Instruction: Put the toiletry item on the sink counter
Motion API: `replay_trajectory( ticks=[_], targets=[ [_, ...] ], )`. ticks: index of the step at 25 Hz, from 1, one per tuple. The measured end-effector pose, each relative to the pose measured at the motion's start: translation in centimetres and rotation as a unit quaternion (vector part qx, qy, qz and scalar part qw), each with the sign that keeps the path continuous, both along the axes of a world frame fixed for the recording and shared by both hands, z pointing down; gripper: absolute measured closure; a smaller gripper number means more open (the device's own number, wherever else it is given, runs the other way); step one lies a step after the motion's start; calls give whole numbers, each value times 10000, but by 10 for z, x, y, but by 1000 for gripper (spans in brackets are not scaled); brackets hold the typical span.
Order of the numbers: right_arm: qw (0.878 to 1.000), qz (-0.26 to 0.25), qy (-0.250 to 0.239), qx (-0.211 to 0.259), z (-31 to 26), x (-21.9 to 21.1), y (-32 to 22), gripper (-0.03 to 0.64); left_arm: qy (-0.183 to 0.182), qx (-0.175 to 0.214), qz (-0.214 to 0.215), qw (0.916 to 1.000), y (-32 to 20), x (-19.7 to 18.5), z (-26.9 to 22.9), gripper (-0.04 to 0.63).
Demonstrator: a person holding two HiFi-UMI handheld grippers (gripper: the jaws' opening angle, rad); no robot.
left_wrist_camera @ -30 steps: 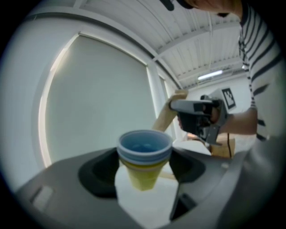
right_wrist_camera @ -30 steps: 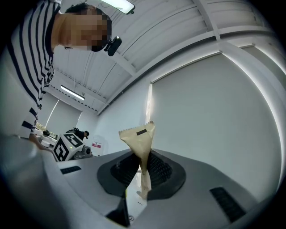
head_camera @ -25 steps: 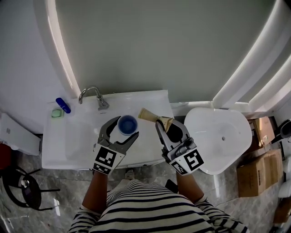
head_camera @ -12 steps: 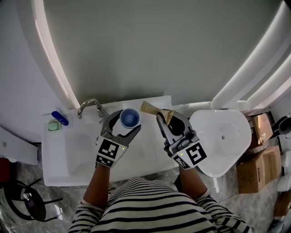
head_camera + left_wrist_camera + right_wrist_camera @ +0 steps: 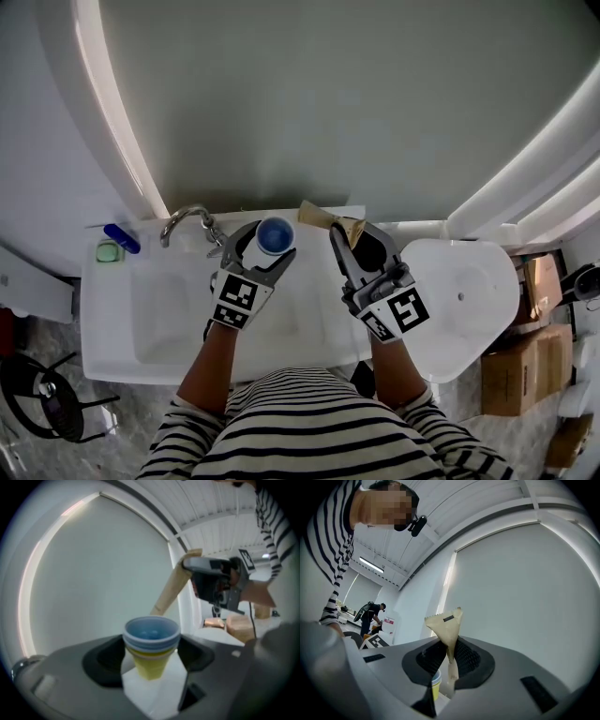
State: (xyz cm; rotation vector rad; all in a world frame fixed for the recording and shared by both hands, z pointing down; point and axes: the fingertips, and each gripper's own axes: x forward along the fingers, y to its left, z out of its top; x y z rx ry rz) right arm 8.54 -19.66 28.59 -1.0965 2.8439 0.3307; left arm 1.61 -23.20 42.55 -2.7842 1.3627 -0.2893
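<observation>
Over the back edge of the sink counter (image 5: pixel 309 314) I am holding two things clear of the surface. My left gripper (image 5: pixel 265 246) is clasping a blue-rimmed yellow cup (image 5: pixel 151 641), jaws spread wide around its body, mouth up. My right gripper (image 5: pixel 354 240) is pinching a tan paper sachet (image 5: pixel 446 625) by its lower end, jaws nearly together, so its flared top is pointing toward eleven o'clock. Either could be the toiletry item; I am treating both that way.

From the cup, the faucet (image 5: pixel 187 217) is sitting at nine o'clock and the basin at seven o'clock, with a blue tube (image 5: pixel 122 238) and green soap (image 5: pixel 109 251) well apart beyond them. Bare flat counter is lying at five o'clock from the cup, so I am aiming there.

To do this well, I am thinking of bringing the cup straight down and upright, and feeling its base settle flat before loosening the jaws. It looks light and narrow at the bottom, so a tilted release would probably tip it toward the basin. When backing out, I am planning to draw toward six o'clock, low and level, so neither jaw clips the rim.

As for the sachet, it looks limp. I am meaning to lay it flat near the wall at one o'clock of the cup, away from the counter's right edge, and not to crowd the two grippers together.
</observation>
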Motion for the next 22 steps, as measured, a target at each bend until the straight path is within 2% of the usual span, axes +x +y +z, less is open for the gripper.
replay_trajectory(
  ticks=[6,15,22],
  targets=[
    [9999,-38,-21,-132,13,5,-30,569,194,-151,-240,9994,-30,1,34,245],
    [9992,-134,53,-385,34,-1,-67,569,524,57,-174,9985,-62,1,64,245],
    [9976,-172,158,-646,58,-13,-89,569,126,-20,-308,9994,-78,-3,110,245]
  ],
)
